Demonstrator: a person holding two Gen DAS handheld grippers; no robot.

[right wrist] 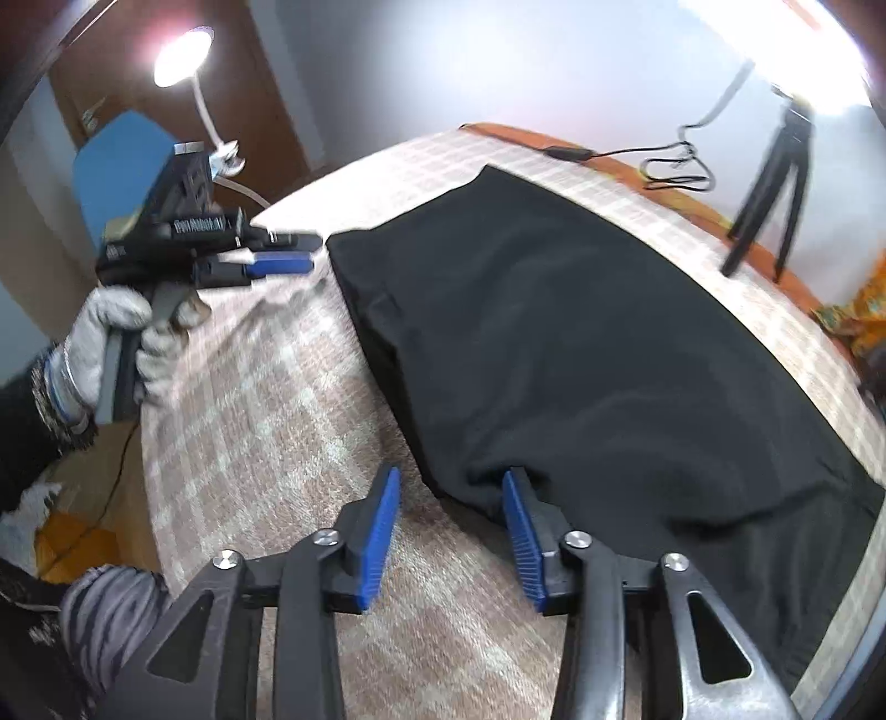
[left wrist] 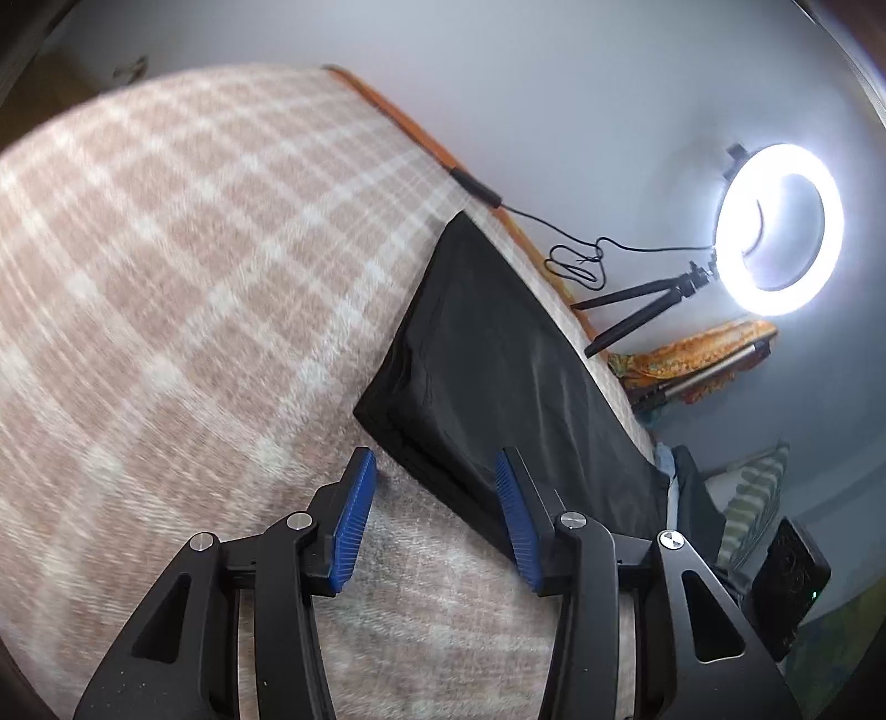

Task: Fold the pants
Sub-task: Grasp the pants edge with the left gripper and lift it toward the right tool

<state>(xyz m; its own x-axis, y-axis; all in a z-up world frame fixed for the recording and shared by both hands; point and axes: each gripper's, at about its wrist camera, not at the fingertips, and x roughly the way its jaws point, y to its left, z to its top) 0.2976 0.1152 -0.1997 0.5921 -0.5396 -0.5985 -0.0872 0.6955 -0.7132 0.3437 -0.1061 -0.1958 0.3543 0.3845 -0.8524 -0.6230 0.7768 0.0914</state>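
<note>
The black pants (right wrist: 581, 343) lie folded flat on a pink and white checked blanket (right wrist: 277, 421); they also show in the left wrist view (left wrist: 498, 360). My right gripper (right wrist: 451, 487) is open and empty, its right pad touching the pants' near edge. My left gripper (left wrist: 432, 471) is open and empty, just in front of the pants' near corner. The left gripper also shows in the right wrist view (right wrist: 299, 252), held by a gloved hand (right wrist: 116, 338) beside the pants' far left corner.
A lit ring light (left wrist: 778, 227) on a black tripod (left wrist: 648, 310) stands past the bed's orange far edge (left wrist: 410, 127), with a black cable (left wrist: 576, 260). A white lamp (right wrist: 183, 50) is at the left. Clutter lies on the floor at the right (left wrist: 775, 531).
</note>
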